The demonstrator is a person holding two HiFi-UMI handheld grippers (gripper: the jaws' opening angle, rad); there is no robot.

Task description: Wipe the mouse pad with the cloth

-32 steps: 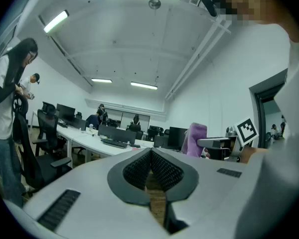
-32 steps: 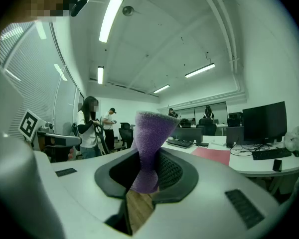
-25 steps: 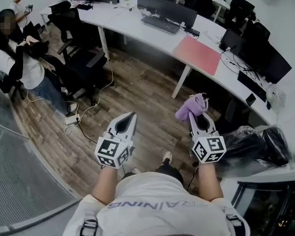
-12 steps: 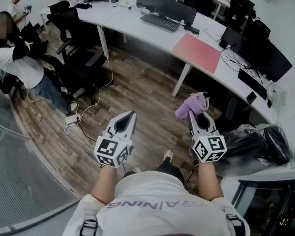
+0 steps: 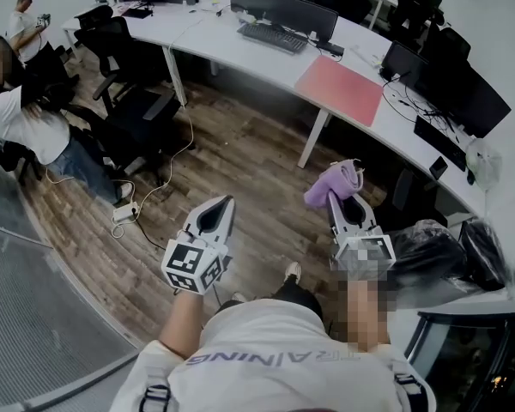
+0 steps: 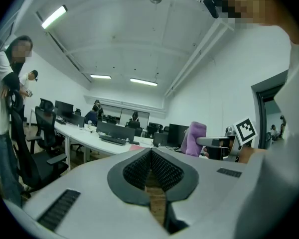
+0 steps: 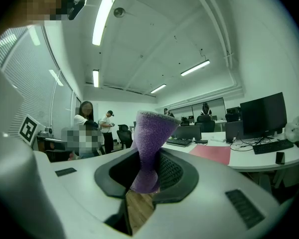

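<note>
The red mouse pad (image 5: 341, 90) lies on the long white desk (image 5: 240, 51), far ahead of both grippers; it also shows as a pink strip (image 7: 213, 153) in the right gripper view. My right gripper (image 5: 344, 197) is shut on the purple cloth (image 5: 333, 184), which sticks up between its jaws (image 7: 149, 148). It hangs over the wooden floor, short of the desk. My left gripper (image 5: 219, 210) is shut with nothing in it, its pads (image 6: 139, 169) pressed together, also above the floor. From the left gripper view the cloth (image 6: 194, 138) shows at the right.
Monitors (image 5: 283, 13), a keyboard (image 5: 275, 39) and cables sit on the desk. Black office chairs (image 5: 129, 101) and a power strip (image 5: 124, 213) stand at the left. A seated person (image 5: 21, 127) is at the far left. Black bags (image 5: 438, 256) lie at the right.
The view has shifted slightly forward; both grippers keep their hold and place. The seated person at the left has slid toward the frame's edge.
</note>
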